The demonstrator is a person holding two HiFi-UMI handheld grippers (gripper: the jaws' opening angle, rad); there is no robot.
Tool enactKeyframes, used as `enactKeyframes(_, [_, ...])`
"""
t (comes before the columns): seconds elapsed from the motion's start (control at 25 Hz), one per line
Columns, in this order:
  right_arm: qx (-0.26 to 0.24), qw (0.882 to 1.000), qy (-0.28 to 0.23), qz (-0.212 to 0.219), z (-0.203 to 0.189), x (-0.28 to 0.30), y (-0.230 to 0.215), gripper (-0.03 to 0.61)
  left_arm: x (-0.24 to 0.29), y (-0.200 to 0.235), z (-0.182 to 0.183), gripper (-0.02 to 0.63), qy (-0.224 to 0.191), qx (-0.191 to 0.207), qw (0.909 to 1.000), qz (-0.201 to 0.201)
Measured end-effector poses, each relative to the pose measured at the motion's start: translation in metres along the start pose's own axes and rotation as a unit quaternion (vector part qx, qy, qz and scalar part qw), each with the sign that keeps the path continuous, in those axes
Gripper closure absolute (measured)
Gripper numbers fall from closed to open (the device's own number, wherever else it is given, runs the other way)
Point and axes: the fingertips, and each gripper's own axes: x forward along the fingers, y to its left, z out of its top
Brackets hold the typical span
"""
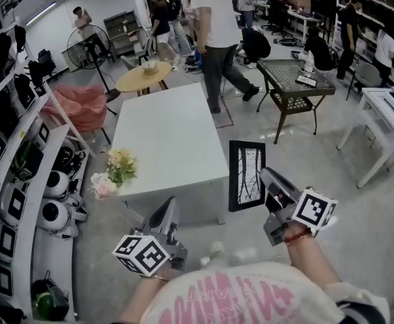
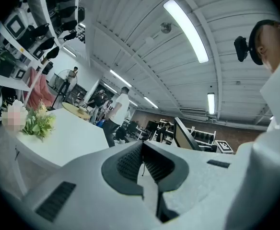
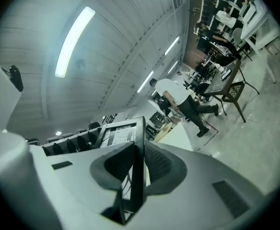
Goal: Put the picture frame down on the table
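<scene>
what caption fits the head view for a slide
Right gripper holds a black rectangular picture frame upright beside the white rectangular table; left gripper shut, empty.

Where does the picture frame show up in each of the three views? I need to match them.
Head view: the picture frame is right of centre, upright, just off the near right corner of the table.
Left gripper view: the frame is right of centre, a dark slanted panel beyond the jaws.
Right gripper view: the frame is at centre, clamped between the jaws.
Shared landmark: the person in a white shirt.
</scene>
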Motion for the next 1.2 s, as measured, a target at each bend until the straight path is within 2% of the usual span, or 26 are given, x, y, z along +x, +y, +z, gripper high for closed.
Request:
enactKeyframes(0.16, [0.013,1.0,-0.006,0.004,0.011,0.021,-0.018,0.506,0.029,0.017,0.0,0.611,0.004,-0.007,1.0,0.0])
enactKeyframes(0.44, [0.026,1.0,-0.004,-0.008,0.05,0.077,-0.064,0.505,0.109,0.052,0.006,0.611,0.011,-0.025,0.9996,-0.007])
enactKeyframes(0.56, [0.023,1.0,0.002,0.002,0.071,0.111,-0.073,0.505,0.146,0.065,0.021,0.611,0.008,-0.026,0.9996,-0.01])
enactKeyframes(0.8, [0.005,1.0,0.018,-0.008,0.094,0.175,-0.095,0.505,0.207,0.095,0.059,0.611,-0.012,-0.02,0.9996,-0.017])
enactKeyframes(1.04, [0.013,1.0,0.018,0.005,0.121,0.222,-0.121,0.505,0.256,0.119,0.077,0.611,-0.025,-0.014,0.9995,-0.013])
enactKeyframes(1.2, [0.015,0.999,0.033,-0.036,0.121,0.242,-0.147,0.505,0.271,0.135,0.077,0.611,-0.021,-0.021,0.9995,-0.006])
